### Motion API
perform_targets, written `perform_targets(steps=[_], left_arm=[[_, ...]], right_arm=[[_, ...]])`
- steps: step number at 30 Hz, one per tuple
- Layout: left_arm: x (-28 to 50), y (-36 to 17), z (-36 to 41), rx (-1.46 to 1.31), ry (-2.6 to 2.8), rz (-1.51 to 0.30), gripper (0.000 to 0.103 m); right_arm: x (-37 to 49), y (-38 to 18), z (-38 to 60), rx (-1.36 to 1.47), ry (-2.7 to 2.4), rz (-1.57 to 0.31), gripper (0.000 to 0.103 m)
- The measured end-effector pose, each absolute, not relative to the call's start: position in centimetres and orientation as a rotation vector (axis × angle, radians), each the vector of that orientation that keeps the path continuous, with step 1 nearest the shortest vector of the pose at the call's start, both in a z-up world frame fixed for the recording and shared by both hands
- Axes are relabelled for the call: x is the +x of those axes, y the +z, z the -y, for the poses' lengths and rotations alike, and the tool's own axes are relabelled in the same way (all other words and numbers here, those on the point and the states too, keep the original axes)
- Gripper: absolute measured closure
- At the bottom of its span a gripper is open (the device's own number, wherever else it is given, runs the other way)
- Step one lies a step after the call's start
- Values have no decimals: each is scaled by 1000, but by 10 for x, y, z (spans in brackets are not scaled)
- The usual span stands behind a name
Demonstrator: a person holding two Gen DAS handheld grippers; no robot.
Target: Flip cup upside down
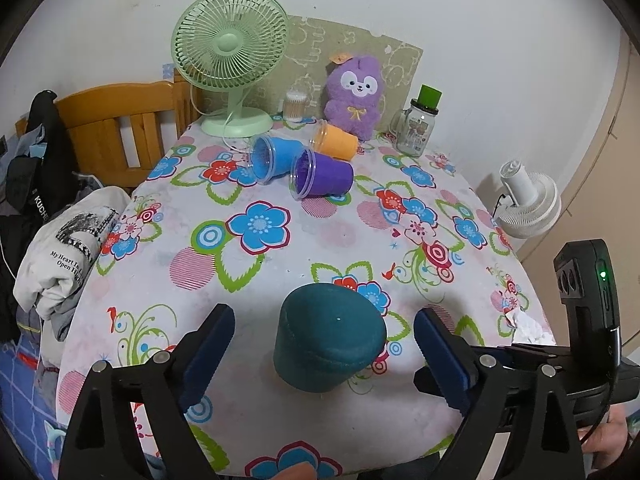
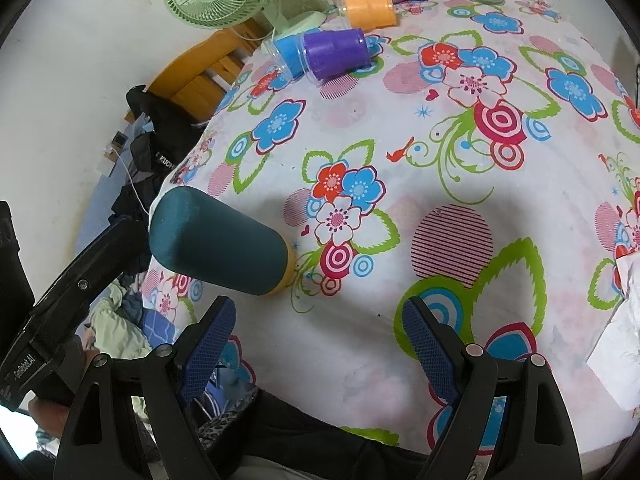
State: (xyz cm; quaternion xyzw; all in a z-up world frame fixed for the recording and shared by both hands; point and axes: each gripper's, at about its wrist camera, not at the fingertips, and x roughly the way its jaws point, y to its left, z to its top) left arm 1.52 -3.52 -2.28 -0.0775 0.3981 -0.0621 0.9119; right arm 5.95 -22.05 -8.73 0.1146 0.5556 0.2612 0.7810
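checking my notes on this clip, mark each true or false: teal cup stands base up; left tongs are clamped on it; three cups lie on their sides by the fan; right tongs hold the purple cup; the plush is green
1. The teal cup stands base up on the tablecloth: true.
2. The left tongs are clamped on it: false, they are open with the cup between the fingers, untouched.
3. The blue cup, purple cup and orange cup lie on their sides near the green fan: true.
4. The right tongs hold the purple cup: false, they are open and empty.
5. The plush is green: false, purple.

Matt dark-teal plastic cup (image 1: 330,338) on smooth flower-printed cloth table cover (image 1: 280,264); glossy translucent purple plastic cup (image 1: 322,174); fuzzy purple plush toy (image 1: 356,94).
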Motion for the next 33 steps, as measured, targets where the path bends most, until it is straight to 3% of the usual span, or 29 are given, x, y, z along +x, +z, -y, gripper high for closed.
perform_targets(steps=[18,33], left_arm=[[-11,-1,14,-190,-96,-735,1],[-29,12,5,-190,-69,-675,0]], right_arm=[[44,-39,210,110,462,-966,15],[27,-12,195,53,453,-844,7]])
